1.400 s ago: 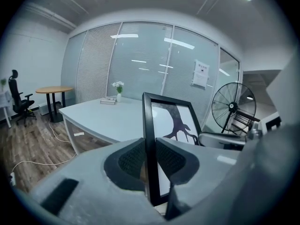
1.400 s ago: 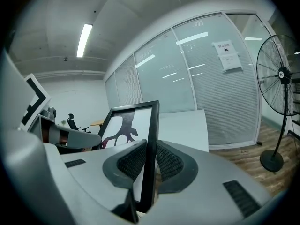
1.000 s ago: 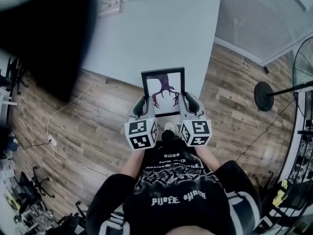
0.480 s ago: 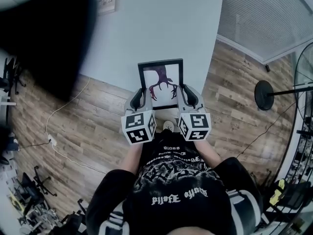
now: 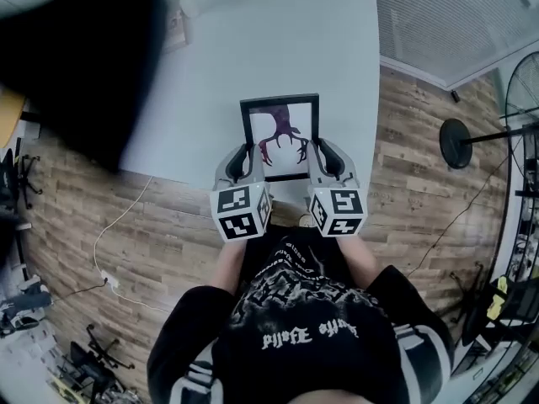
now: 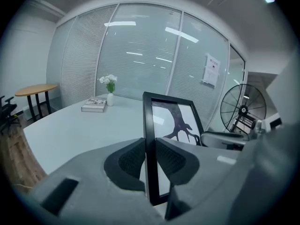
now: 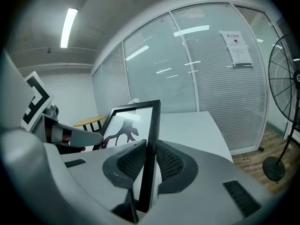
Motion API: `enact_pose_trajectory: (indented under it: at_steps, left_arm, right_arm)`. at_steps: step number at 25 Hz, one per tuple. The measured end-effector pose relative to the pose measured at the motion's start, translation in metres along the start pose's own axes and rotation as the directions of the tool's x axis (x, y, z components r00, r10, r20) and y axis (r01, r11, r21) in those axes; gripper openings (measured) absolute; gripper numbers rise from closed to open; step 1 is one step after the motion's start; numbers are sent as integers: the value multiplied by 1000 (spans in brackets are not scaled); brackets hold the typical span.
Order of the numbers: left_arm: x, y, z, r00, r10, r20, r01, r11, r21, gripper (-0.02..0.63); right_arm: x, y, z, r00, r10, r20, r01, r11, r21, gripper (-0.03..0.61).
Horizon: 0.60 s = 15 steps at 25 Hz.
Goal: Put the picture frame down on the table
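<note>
Forearms [image 5: 226,268] reach out from my chest side by side, each ending behind a marker cube. My left gripper [image 5: 243,154] points forward and somewhat down. Its jaws are pinched on the left side rail of the picture frame [image 5: 280,133], with a ribbed pad pressed on either side of it. My right gripper [image 5: 325,152] mirrors that pose and is clamped on the right rail in the same way.

Between the two grippers the black-edged frame is tilted, showing me a dark antler-like print on white. It sits over the near edge of the table [image 5: 278,49]; I cannot tell whether its lower rail touches the top. Under my hands and out to both sides lies wooden floor [image 5: 168,213].

Beyond the frame the pale tabletop stretches away. At its far end, ahead and to the left of the left gripper, a book [image 6: 95,105] lies flat just beside a small white vase of flowers [image 6: 109,92]. Further left stands a round wooden table [image 6: 35,89]. Off to the right of the right gripper a standing fan [image 7: 283,78] rises from the floor. Farthest of all, a glass wall [image 7: 211,69] backed with blinds curves behind the table, with a paper notice [image 7: 237,48] stuck to it.
</note>
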<state>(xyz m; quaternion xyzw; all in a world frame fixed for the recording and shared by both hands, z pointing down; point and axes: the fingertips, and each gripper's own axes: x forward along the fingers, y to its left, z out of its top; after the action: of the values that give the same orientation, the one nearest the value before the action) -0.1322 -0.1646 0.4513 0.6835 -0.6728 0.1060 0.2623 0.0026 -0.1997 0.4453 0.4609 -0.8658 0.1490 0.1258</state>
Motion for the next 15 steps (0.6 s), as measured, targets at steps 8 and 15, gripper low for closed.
enact_pose_trajectory:
  at_steps: [8,15]
  left_arm:
    - [49,54,34,989,-133,-66,137,989,63,78]
    - [84,80,54,982,-171,-80,176,982,64,80]
  right_arm:
    - [59,24,12,988,-155,-15,156,986,52,64]
    - [103,26,22,980,-195,-38,197,979,44,64]
